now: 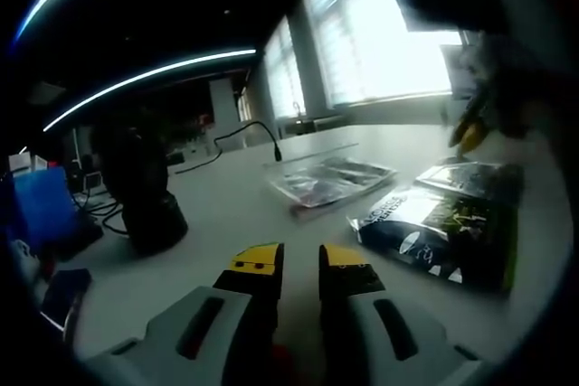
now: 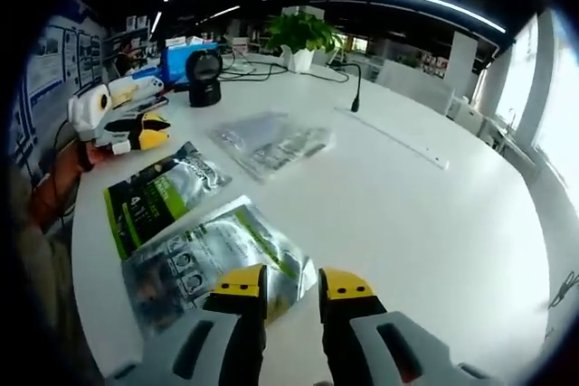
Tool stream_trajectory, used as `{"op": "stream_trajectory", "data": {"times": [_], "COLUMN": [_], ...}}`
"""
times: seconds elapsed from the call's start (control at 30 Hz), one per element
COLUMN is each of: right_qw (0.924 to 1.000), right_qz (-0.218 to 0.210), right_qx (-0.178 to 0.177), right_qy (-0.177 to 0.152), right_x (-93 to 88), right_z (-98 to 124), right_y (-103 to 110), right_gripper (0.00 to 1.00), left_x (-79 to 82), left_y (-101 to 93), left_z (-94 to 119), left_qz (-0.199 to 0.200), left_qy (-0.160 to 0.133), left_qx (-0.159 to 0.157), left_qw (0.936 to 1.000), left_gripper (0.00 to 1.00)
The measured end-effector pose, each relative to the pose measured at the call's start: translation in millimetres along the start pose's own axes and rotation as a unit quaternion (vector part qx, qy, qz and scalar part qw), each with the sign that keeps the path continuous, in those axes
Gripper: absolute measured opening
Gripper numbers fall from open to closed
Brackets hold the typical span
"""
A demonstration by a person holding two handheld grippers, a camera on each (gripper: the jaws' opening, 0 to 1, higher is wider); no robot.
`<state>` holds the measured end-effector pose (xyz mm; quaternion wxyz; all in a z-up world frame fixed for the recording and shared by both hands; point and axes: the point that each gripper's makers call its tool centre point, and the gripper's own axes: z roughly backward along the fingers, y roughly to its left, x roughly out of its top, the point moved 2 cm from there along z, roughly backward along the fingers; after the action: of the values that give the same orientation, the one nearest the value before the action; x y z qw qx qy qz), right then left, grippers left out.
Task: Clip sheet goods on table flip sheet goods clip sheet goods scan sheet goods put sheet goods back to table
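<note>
I judge I'm at the very start: the first clip has not been made. My right claw (image 2: 291, 291) sits at the bottom centre of the right gripper view, its yellow tips a little apart and gripping nothing, hanging just above the near edge of a silvery pack (image 2: 210, 259) that lies flat on the white desk (image 2: 407, 196). That pack looks like the one to take. My left claw (image 1: 300, 268), at the bottom centre of the left gripper view, is likewise slightly apart and empty, over bare desk.

Next, I think, the right claw must drop low and close on the pack's near edge; thin film lying flat gives little to bite on, so the angle should be shallow.

The goods are flat, glossy sachets. Left of centre in the right gripper view lies a green pack (image 2: 156, 194); above centre a clear pack (image 2: 271, 142). The scanner (image 2: 204, 77) stands at the upper left, well apart from the packs, so the carry for scanning will be long.
</note>
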<state>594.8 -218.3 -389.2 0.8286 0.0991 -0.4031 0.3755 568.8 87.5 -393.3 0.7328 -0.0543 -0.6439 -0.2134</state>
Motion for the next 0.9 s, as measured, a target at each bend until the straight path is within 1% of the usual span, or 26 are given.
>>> {"op": "stream_trajectory", "data": {"times": [0.17,0.2,0.23,0.33,0.53,0.63,0.73,0.8,0.9], "right_qw": [0.9998,0.9995,0.9993,0.9989,0.9985,0.9985,0.9984,0.9986,0.9984], "right_qz": [0.003,0.016,0.022,0.028,0.011,0.004,0.014,0.002,-0.006], "right_qx": [0.006,0.003,0.006,0.007,0.016,0.017,0.008,0.012,0.016], "right_qy": [0.017,0.027,0.028,0.036,0.052,0.052,0.054,0.052,0.053], "right_x": [-1.0,-2.3,-1.5,0.8,-3.4,-4.1,-4.3,-1.6,-0.4], "right_z": [-2.3,-2.6,-3.7,-5.8,-11.4,-12.0,-11.1,-10.1,-11.0], "right_y": [-1.1,-1.7,-0.6,-0.7,-1.4,-2.6,-6.7,-7.9,-7.8], "right_gripper": [0.20,0.20,0.20,0.20,0.20,0.21,0.21,0.21,0.21], "left_x": [0.4,0.8,1.2,1.1,1.4,1.5,1.6,1.6,1.6], "left_y": [-0.9,-0.9,-1.0,-1.6,-1.2,-0.8,-1.0,-1.4,-1.5], "left_z": [0.4,0.6,0.8,0.4,0.6,0.5,0.5,0.2,0.0], "left_qz": [-0.002,-0.001,-0.001,-0.002,0.000,0.000,0.000,-0.001,0.000], "left_qy": [-0.001,-0.003,-0.004,-0.003,-0.005,-0.005,-0.005,-0.005,-0.005], "left_qx": [-0.002,-0.002,-0.002,-0.004,-0.004,-0.004,-0.004,-0.005,-0.006], "left_qw": [1.0000,1.0000,1.0000,1.0000,1.0000,1.0000,1.0000,1.0000,1.0000], "left_gripper": [0.09,0.09,0.09,0.09,0.09,0.09,0.09,0.09,0.09]}}
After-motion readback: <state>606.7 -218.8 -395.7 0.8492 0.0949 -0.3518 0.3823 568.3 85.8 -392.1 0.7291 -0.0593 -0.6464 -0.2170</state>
